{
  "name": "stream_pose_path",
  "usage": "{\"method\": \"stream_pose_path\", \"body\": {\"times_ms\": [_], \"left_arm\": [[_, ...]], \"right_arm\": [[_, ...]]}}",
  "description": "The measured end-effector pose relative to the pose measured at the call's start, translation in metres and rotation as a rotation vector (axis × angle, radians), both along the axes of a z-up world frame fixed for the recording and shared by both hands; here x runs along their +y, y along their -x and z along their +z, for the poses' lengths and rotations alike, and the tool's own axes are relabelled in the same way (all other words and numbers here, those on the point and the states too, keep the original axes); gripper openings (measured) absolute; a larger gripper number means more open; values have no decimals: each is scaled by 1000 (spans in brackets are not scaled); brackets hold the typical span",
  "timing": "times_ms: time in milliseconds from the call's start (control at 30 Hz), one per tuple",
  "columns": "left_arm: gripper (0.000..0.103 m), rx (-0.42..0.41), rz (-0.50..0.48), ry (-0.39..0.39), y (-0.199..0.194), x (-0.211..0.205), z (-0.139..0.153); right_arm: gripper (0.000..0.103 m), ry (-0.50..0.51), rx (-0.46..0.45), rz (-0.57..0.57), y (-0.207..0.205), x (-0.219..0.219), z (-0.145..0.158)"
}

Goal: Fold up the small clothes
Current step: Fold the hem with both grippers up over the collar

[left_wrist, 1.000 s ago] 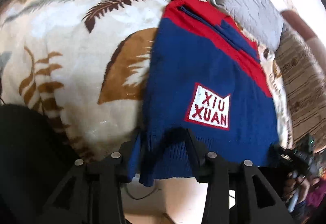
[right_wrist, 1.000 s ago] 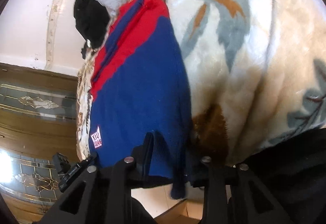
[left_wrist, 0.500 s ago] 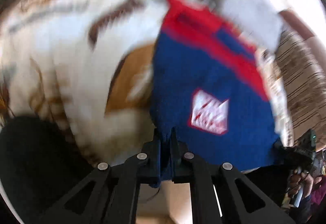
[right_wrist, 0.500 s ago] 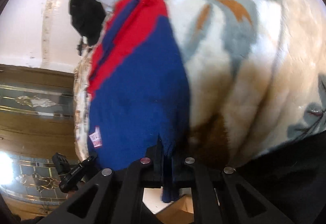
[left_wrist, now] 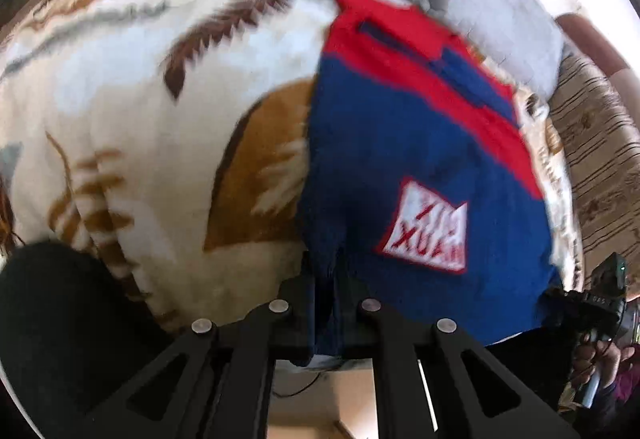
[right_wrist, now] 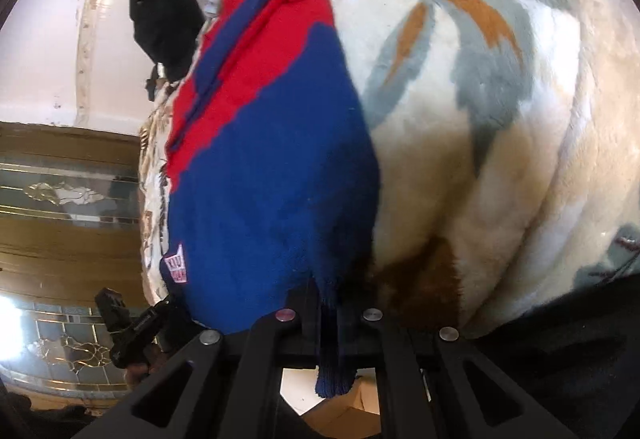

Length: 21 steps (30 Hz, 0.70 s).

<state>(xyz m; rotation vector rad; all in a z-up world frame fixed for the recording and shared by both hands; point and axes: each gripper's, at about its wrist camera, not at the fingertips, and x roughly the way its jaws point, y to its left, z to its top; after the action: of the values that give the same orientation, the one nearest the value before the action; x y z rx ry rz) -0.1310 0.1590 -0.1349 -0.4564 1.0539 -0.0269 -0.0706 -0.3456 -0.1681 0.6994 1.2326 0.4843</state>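
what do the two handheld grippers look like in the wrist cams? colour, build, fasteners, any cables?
Both match. The left gripper and right gripper are matte black, each with two fingers on flat angular linkage arms with triangular cut-outs. Four round silver fasteners sit across each linkage. No markings visible. A thin dark cable shows below the left one; its source is unclear.

sweater (left_wrist: 404, 167) | navy body, red top, white patch | spread flat, hem lifted
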Motion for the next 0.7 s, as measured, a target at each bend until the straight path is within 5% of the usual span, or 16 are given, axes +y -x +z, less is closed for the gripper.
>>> {"method": "stream_pose_path", "body": {"times_ms": [67,200,333,433,533,567,600,633,700], "left_arm": [[7,-38,-12,-25,0,0,10],[7,66,-4,5,-15,1,-10],[7,-117,-34,-1,-46,4,47],[7,-268,-27,24,-111,8,96],[14,-341,39,-9,-186,6,105],[24,-345,56,-45,-214,6,99],[61,-336,73,-90,-239,8,88],[83,-306,91,-128,-255,9,77],[80,-176,146,-148,-278,15,49]], "right_arm": [[6,-8,-37,14,-1,2,9],[6,-22,58,26,-11,1,-18],[6,-110,-65,57,-47,4,29],[6,-161,-232,38,-115,9,83],[9,-204,-365,-83,-191,10,107],[10,-190,-376,-108,-219,13,103],[27,-153,-355,-132,-245,17,90],[54,-117,-327,-169,-254,18,80],[61,-79,-259,-224,-254,21,53]]}}
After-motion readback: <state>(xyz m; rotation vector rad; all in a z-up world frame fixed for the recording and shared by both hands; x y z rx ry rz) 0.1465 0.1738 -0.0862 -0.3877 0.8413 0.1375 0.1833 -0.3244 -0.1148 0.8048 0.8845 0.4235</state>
